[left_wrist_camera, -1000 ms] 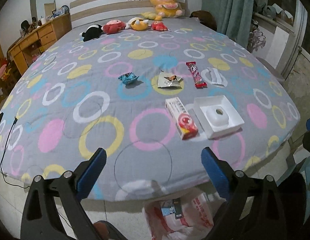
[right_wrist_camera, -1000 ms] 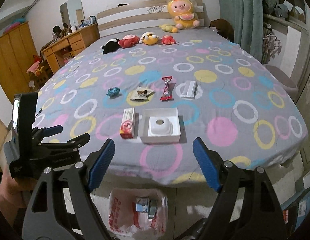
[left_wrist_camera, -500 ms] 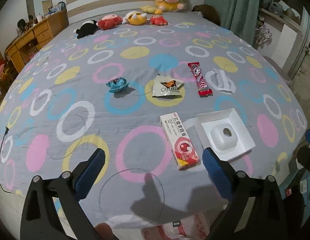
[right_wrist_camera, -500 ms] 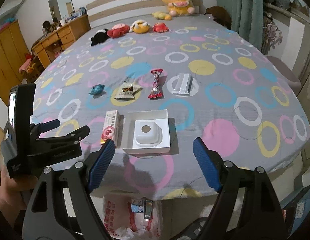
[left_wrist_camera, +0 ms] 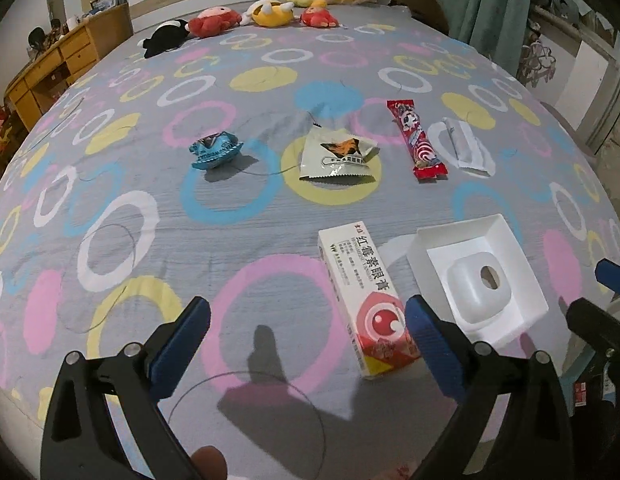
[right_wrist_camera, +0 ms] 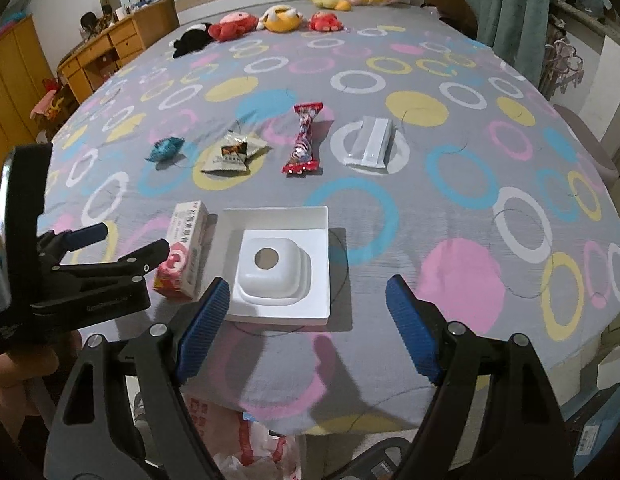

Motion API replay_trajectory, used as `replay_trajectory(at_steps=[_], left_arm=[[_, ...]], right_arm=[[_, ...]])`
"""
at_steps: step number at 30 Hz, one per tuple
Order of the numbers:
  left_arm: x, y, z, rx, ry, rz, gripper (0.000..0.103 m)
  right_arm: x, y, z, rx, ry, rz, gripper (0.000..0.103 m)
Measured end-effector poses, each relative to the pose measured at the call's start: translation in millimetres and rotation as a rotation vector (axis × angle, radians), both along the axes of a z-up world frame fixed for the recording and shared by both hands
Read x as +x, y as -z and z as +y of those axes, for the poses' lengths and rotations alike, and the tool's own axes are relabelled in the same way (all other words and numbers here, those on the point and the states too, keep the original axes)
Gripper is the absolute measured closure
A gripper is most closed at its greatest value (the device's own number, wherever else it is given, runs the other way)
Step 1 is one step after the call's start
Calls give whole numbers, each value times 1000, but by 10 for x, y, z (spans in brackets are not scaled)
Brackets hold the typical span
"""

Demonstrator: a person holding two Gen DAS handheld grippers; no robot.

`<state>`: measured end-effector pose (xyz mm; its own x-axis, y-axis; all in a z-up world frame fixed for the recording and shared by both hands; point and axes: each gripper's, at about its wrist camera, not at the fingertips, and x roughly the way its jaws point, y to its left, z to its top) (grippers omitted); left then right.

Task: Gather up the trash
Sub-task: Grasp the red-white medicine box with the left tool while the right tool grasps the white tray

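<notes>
Trash lies on the bed: a red-and-white medicine box (left_wrist_camera: 368, 300) (right_wrist_camera: 183, 250), a white plastic tray (left_wrist_camera: 480, 276) (right_wrist_camera: 279, 266), a blue crumpled wrapper (left_wrist_camera: 215, 149) (right_wrist_camera: 164, 148), a silver snack packet (left_wrist_camera: 338, 154) (right_wrist_camera: 233, 152), a red candy wrapper (left_wrist_camera: 418, 138) (right_wrist_camera: 303, 140) and a clear-white packet (left_wrist_camera: 462, 146) (right_wrist_camera: 370, 142). My left gripper (left_wrist_camera: 305, 346) is open above the bed's near edge, just left of the medicine box; it also shows in the right wrist view (right_wrist_camera: 109, 240). My right gripper (right_wrist_camera: 307, 328) is open, just short of the white tray.
A trash bag (right_wrist_camera: 249, 440) with items inside sits on the floor below the bed edge. Plush toys (left_wrist_camera: 265, 12) line the headboard. A wooden dresser (right_wrist_camera: 109, 52) stands left, curtains (right_wrist_camera: 514, 4) right.
Both grippers have moved forward and lower over the bed; the box and tray are now much closer. Both stay open.
</notes>
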<state>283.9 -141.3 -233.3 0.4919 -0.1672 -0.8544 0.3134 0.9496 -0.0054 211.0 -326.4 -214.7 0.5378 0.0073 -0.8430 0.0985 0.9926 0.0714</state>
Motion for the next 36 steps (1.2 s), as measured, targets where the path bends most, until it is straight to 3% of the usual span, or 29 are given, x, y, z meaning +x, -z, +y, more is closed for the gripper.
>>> replay_trajectory(at_steps=[11, 36], left_arm=[[163, 154, -84, 24, 0, 22, 8], [410, 285, -202, 9, -35, 63, 8]], right_arm=[[219, 252, 5, -11, -26, 51, 25], [454, 470, 91, -22, -46, 97, 25]])
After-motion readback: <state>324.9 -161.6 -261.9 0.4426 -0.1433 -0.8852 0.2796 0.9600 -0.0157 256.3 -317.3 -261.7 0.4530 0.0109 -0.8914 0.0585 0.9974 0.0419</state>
